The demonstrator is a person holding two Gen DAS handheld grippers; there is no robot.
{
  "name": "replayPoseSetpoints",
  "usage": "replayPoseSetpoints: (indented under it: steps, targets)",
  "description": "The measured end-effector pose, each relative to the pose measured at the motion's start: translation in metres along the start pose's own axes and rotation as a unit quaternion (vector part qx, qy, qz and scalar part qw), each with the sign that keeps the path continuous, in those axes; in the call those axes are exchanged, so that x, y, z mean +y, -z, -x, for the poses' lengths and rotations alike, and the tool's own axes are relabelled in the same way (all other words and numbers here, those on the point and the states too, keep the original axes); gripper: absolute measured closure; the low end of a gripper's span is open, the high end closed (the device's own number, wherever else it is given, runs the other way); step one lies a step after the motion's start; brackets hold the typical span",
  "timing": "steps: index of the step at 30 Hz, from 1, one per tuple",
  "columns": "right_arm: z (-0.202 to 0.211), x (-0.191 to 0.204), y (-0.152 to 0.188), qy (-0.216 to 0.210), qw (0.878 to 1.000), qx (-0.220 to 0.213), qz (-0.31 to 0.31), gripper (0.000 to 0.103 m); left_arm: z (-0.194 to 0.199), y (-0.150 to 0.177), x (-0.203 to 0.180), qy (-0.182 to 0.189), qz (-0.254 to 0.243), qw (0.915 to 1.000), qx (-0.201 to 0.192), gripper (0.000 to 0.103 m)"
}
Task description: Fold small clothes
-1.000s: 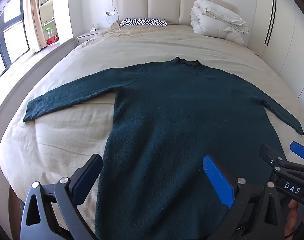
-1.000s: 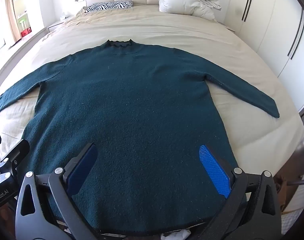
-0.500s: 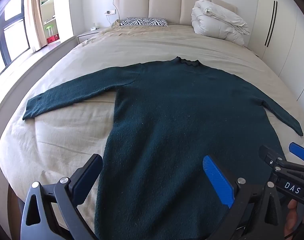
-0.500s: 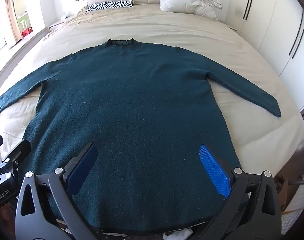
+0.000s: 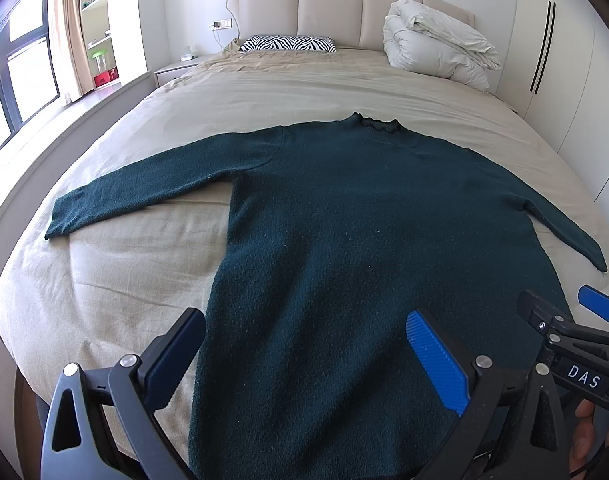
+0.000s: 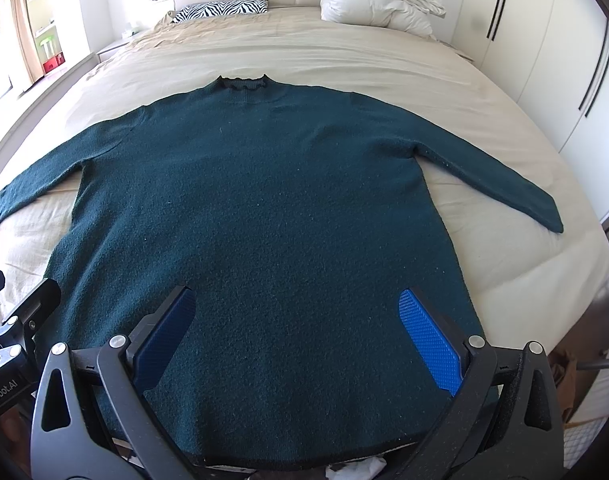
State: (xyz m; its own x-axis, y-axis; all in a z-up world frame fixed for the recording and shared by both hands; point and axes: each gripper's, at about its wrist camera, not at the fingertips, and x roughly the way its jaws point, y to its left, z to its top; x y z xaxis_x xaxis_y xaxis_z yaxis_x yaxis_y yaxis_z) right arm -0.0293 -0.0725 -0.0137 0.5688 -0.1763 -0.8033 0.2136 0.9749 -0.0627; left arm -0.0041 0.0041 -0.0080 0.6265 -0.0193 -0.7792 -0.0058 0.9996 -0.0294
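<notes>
I hold my left hand-held gripper (image 5: 304, 356) above the near end of the bed, its two blue-padded fingers (image 5: 436, 360) spread wide apart with nothing between them. My right hand-held gripper (image 6: 296, 336) hangs just beside it, its own blue pads (image 6: 430, 338) equally far apart and gripping nothing. The dark teal knitted long-sleeved sweater (image 5: 364, 240) lies flat and face up on the wide bed covered with a beige sheet (image 5: 116, 264), its frilled collar (image 6: 242, 82) pointing toward the padded cream headboard (image 5: 344, 12) and its hem at the near edge, right under my two tools. Both sleeves are stretched out to the sides: the left sleeve (image 5: 144, 196) runs toward the window side of the bed, the right sleeve (image 6: 492, 180) toward the white wardrobe doors (image 6: 552, 64). In the left view the left finger hangs over bare sheet just beside the sweater's side edge, while the right finger is over the knit; in the right view both fingers are over the lower body of the sweater. Far back, a zebra-striped pillow (image 5: 288, 44) lies at the head of the bed, with a bundled white duvet (image 5: 436, 54) near it, well apart from the sweater.
</notes>
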Motion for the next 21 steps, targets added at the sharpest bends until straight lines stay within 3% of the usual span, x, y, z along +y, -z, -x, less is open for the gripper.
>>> replayPoseSetpoints:
  steps: [21]
  targets:
    - [-0.001,-0.0011,0.0006,-0.001,1.0,0.001,0.001,0.0,-0.0001,-0.002,-0.0004,0.001,0.002,1.0,0.001,0.0]
